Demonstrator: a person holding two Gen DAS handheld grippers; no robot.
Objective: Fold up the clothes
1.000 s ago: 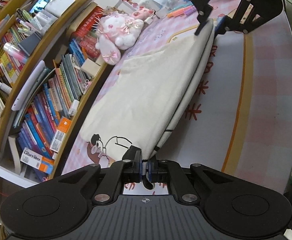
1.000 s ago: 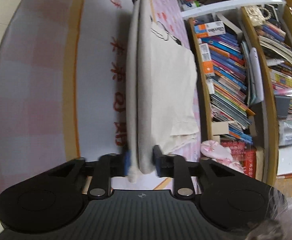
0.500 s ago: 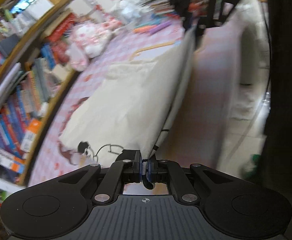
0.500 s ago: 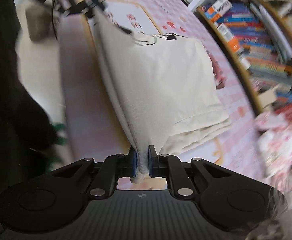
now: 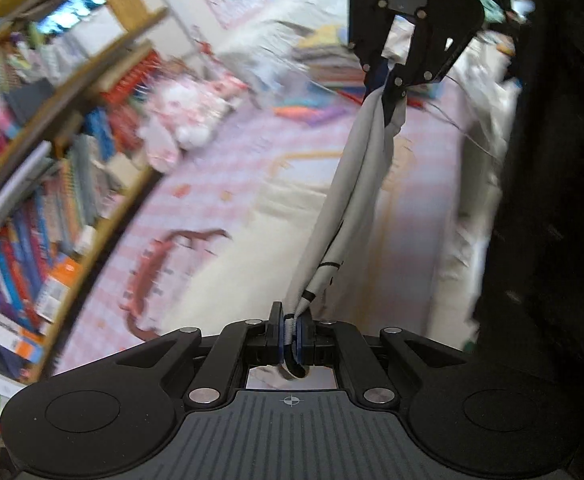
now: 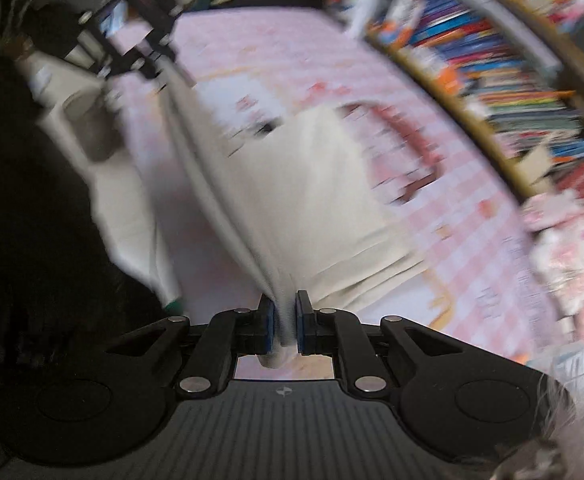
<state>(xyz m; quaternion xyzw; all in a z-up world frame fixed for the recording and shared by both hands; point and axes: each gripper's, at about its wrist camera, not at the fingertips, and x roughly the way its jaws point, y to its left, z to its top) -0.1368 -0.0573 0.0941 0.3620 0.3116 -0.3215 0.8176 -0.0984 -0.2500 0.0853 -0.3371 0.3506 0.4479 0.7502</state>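
A cream-white garment point(image 5: 356, 184) with thin black printed lines hangs stretched between my two grippers above the pink checked tabletop point(image 5: 220, 184). My left gripper point(image 5: 291, 336) is shut on one bunched end of it. The right gripper point(image 5: 388, 80) shows at the top of the left wrist view, pinching the far end. In the right wrist view my right gripper point(image 6: 283, 326) is shut on a thick fold of the garment point(image 6: 292, 200), whose lower part drapes onto the table; the left gripper point(image 6: 148, 68) holds the far end at upper left. Both views are motion-blurred.
A wooden bookshelf point(image 5: 52, 168) packed with books runs along the table's far side. A pink and white plush toy point(image 5: 184, 120) sits by the shelf. Papers and pens point(image 5: 324, 60) lie at the table's end. A person's dark clothing point(image 5: 552, 200) fills the right edge.
Both grippers have risen with the garment, lifting its held edge off the table so it now hangs taut between them. The right gripper rolled and its view swung round.
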